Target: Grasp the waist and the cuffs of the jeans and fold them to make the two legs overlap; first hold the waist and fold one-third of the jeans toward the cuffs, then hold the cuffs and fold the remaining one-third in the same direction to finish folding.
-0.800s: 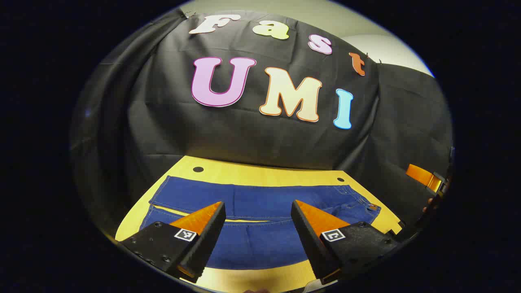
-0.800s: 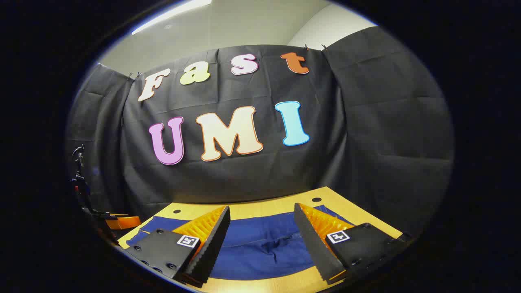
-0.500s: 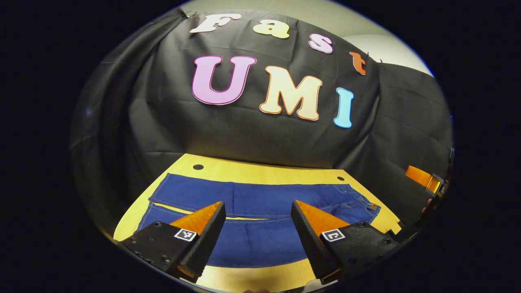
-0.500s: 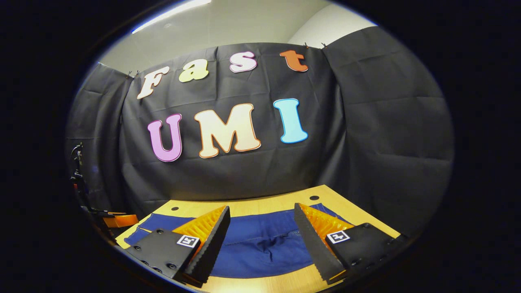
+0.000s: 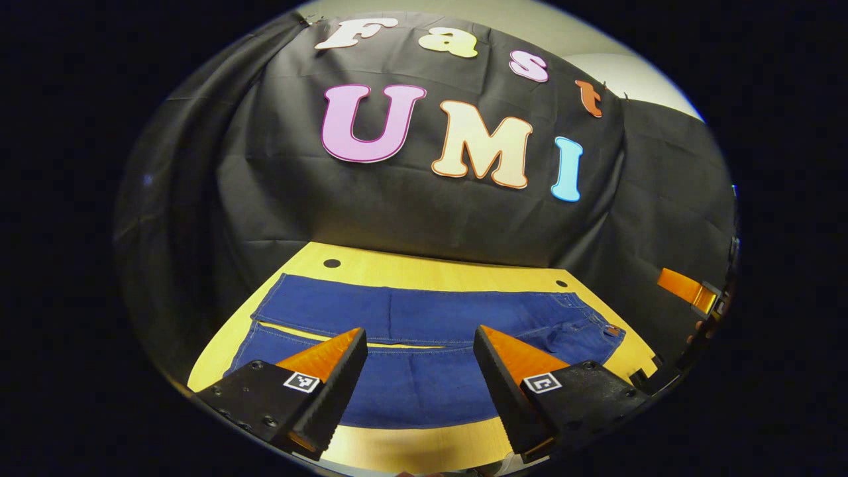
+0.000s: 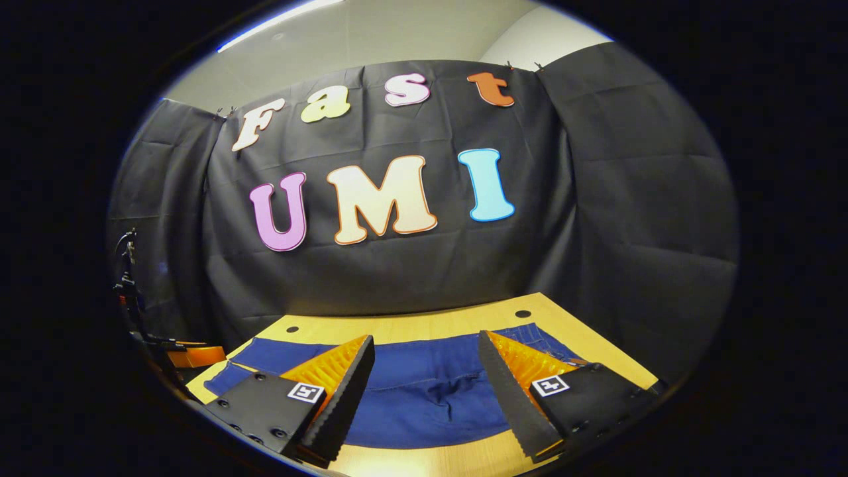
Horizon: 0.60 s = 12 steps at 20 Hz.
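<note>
Plainly, in the left gripper view the left claw (image 5: pixel 420 348) hangs with its fingers spread wide, gripping nothing, above the jeans (image 5: pixel 424 318). They lie flat on the tabletop (image 5: pixel 437 270) with both legs side by side, long axis from 9 to 3 o'clock: cuffs at 9, buttoned waist (image 5: pixel 606 329) at 3. The cuffs lie nearer this claw.

In the right gripper view the right claw (image 6: pixel 426 351) is likewise open and empty, the jeans (image 6: pixel 424 391) below at 12 o'clock. The cloth at 1 o'clock is probably the waist end, though it is dim; the nearer claw for it. Only the left gripper view shows the split between the legs.
</note>
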Motion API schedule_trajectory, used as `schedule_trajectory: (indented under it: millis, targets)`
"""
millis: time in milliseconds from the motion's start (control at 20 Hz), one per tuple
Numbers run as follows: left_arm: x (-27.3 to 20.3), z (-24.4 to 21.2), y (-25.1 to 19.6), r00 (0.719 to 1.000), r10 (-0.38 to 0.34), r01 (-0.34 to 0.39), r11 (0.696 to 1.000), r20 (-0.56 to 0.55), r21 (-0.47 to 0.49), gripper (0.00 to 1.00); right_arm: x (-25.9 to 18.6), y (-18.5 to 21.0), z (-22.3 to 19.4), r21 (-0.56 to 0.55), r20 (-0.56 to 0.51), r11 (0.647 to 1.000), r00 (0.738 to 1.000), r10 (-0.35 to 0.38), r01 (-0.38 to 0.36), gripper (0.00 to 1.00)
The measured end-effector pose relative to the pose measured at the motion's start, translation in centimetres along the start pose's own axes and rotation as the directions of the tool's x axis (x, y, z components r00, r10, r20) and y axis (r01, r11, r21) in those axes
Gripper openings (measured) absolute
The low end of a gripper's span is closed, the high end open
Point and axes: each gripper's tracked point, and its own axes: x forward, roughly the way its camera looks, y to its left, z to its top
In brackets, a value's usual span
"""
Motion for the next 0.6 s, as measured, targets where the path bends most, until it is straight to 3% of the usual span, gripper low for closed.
schedule_trajectory:
  millis: [600]
  targets:
    - [-1.1,-3.3,6.9,0.994,0.039,-0.035,0.999,-0.102,0.039,0.95,1.5,2.2,-2.7,0.021,-0.075,0.999,0.997,0.031,-0.030,0.98]
